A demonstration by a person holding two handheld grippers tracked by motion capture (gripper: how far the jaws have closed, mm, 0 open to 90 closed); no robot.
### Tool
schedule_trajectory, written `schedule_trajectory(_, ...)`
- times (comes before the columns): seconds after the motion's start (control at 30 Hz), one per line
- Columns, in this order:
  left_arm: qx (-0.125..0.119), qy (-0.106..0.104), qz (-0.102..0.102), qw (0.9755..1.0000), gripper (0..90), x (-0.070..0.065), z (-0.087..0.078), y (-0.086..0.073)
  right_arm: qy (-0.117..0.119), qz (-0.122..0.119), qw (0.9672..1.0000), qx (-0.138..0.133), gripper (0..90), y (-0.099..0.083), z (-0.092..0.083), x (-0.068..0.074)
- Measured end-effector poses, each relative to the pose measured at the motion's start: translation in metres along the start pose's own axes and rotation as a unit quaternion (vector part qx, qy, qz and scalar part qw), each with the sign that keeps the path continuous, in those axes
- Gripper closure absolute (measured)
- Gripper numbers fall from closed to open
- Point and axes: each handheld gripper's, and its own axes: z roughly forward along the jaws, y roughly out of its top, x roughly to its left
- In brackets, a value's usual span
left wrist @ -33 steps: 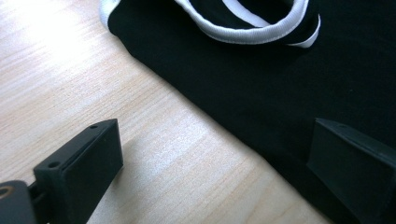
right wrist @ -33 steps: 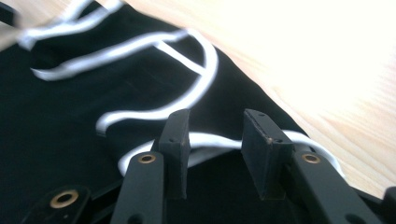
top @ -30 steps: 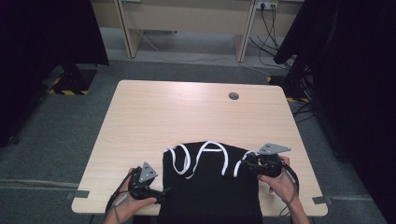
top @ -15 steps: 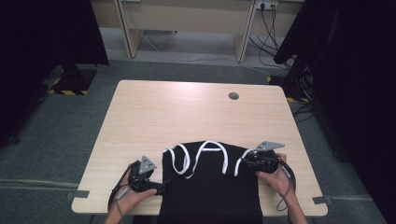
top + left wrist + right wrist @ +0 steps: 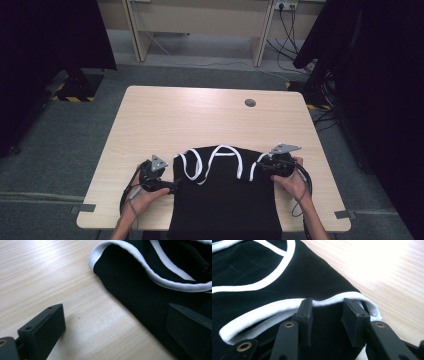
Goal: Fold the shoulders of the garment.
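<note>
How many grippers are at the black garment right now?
2. The left gripper sits at the left edge of the black white-trimmed garment; the right gripper is at its right shoulder strap.

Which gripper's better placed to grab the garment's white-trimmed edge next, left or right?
Right. The right gripper already has the white trim at its open jaws; the left gripper straddles the black garment side edge, away from trim.

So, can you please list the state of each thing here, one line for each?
Black garment: lying flat on the table, lower part hanging over the near edge.
White trim: looped, loose.
Left claw: open, jaws astride the garment's side edge.
Right claw: jaws apart at the white-trimmed opening; grip unclear.
Table: far half bare.
</note>
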Motion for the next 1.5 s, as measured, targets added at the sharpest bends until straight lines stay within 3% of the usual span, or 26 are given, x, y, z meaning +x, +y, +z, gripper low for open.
schedule_trajectory(0.83,0.000,-0.004,0.002,1.0000,1.9,0.012,0.011,0.011,-0.005,0.008,0.9999,-0.008,59.3,0.010,0.012,-0.009)
schedule_trajectory(1.37,0.001,0.015,-0.013,0.9998,1.9,0.021,0.021,0.021,-0.014,0.015,0.9997,-0.016,58.2,0.017,0.020,-0.016)
schedule_trajectory(1.5,0.000,0.016,-0.015,0.9998,2.0,0.021,0.022,0.021,-0.012,0.018,0.9996,-0.017,53.8,0.017,0.021,-0.015)
